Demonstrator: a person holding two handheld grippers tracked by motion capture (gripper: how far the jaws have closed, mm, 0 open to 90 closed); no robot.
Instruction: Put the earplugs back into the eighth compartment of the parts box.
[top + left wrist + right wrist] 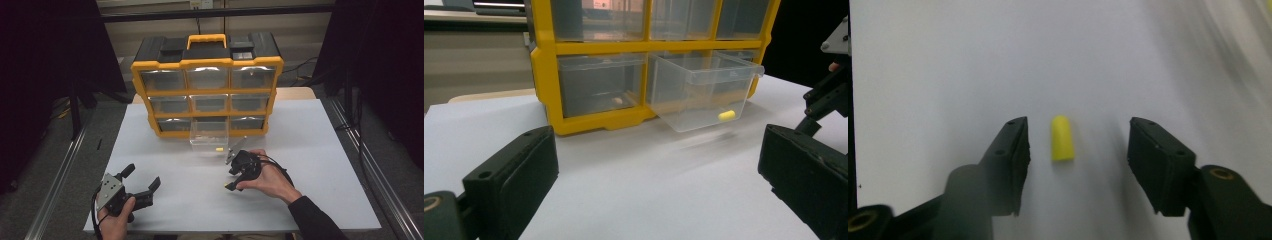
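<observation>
No readable text, labels or numbers anywhere.

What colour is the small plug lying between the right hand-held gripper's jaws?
Yellow; the plug shows best in the right gripper view.

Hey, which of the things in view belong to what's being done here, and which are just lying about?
In the job:
- right tongs, open around a yellow earplug on the table
- pulled-out clear drawer, holding a second earplug

Lying about:
- left tongs, open and empty
- shut drawers of the organizer
</observation>
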